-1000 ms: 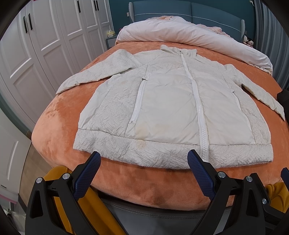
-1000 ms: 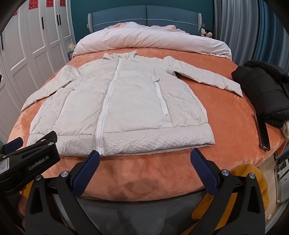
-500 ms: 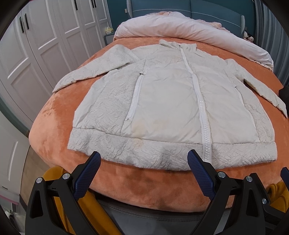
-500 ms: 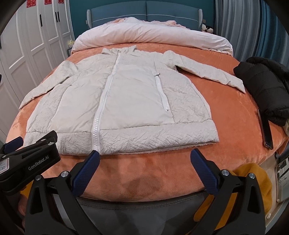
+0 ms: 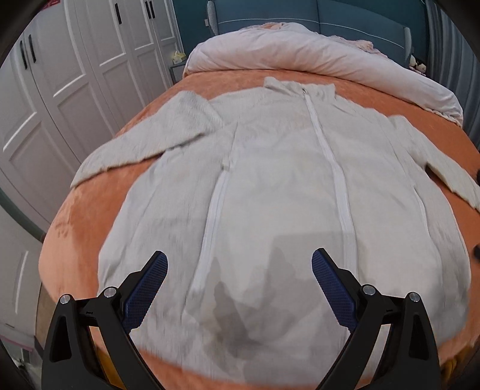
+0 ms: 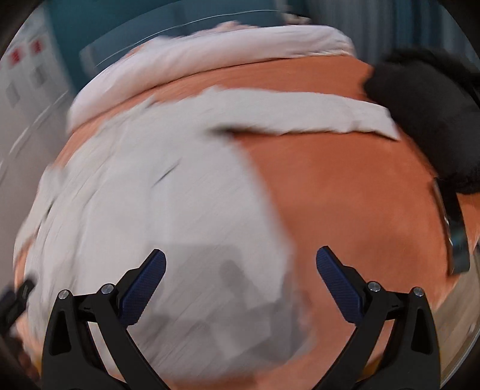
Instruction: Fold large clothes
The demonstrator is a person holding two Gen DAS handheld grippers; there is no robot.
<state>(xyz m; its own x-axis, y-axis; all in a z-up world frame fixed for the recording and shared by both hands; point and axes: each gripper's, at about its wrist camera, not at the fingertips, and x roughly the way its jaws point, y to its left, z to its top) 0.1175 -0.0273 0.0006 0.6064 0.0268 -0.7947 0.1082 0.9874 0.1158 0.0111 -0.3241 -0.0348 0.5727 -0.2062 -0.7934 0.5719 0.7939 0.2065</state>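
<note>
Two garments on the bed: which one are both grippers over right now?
The white zip-up jacket, spread flat on the orange blanket. The black coat lies bunched at the bed's right edge, beyond the open left gripper and right gripper.

An orange blanket is covering the bed, with a pale pink duvet lying rolled across its far end. A teal padded headboard is standing against the dark teal wall. White panelled wardrobe doors are lining the left side, and grey curtains are hanging at right.
</note>
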